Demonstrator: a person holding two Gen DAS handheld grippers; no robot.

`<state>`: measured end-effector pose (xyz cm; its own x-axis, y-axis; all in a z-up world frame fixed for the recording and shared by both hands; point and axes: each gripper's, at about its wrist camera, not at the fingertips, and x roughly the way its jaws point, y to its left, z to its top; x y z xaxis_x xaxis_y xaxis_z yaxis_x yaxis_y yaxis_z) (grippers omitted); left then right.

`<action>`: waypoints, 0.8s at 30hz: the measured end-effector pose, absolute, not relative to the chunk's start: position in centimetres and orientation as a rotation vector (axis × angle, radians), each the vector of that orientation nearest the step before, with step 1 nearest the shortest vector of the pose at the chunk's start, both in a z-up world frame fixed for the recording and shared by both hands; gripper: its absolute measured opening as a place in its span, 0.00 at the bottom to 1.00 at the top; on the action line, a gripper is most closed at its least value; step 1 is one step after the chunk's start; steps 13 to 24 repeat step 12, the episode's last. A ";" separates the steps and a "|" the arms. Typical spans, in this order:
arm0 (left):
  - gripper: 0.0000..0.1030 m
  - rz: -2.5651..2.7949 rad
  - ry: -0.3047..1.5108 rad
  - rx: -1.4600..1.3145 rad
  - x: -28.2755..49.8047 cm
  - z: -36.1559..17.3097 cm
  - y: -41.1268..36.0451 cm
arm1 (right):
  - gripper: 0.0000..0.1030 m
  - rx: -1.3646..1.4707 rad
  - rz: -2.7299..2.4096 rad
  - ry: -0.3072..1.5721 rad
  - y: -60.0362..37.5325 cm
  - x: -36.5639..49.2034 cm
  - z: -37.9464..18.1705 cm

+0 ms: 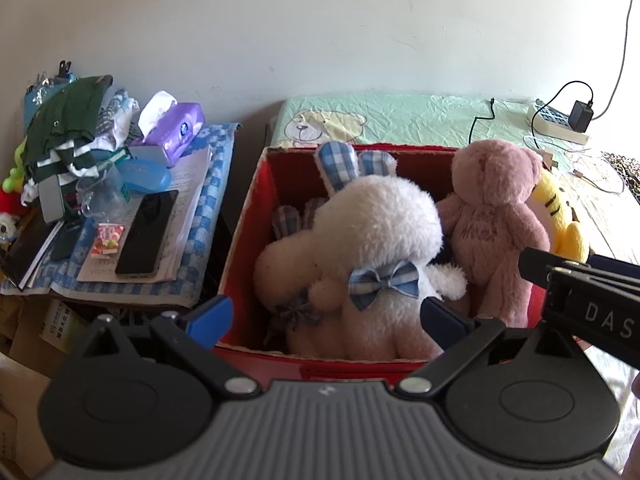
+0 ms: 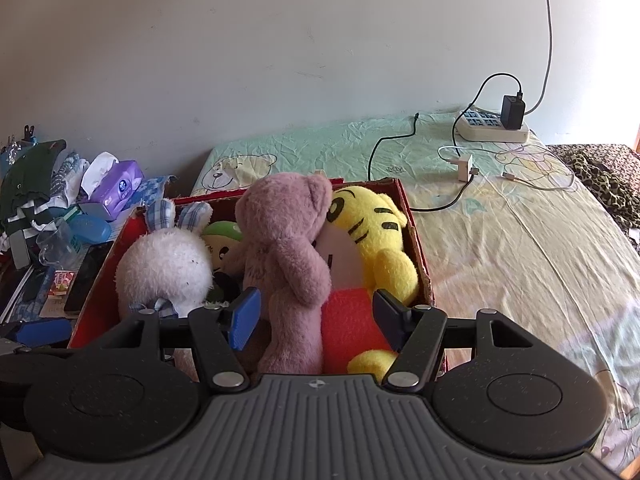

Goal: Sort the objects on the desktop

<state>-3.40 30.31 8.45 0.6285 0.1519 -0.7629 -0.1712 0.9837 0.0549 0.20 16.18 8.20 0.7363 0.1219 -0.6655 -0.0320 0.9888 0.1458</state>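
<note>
Above the near edge of the red box (image 2: 416, 240), both the left gripper (image 1: 326, 316) and right gripper (image 2: 316, 318) hover spread and empty, so the pink bear (image 2: 288, 248) likely needs a mid-body pinch before lifting.

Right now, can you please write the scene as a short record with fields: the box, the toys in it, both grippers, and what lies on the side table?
box: red box, open top, standing on the bed sheet
toys in box: white rabbit, pink bear, yellow tiger, and a green toy mostly hidden
left gripper: open, holds nothing, in front of the rabbit
right gripper: open, fingers on either side of the bear, not closed on it
side table: phone, tissue pack, clothes
</note>
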 end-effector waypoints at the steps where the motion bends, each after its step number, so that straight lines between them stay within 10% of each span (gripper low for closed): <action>1: 0.97 0.182 0.872 -0.026 -3.4 8.4 30.3 | 0.63 0.128 0.082 0.740 16.2 0.2 8.1; 24: 0.97 0.173 0.840 -0.024 -3.5 8.7 30.7 | 0.64 0.127 0.076 0.723 17.1 0.5 8.3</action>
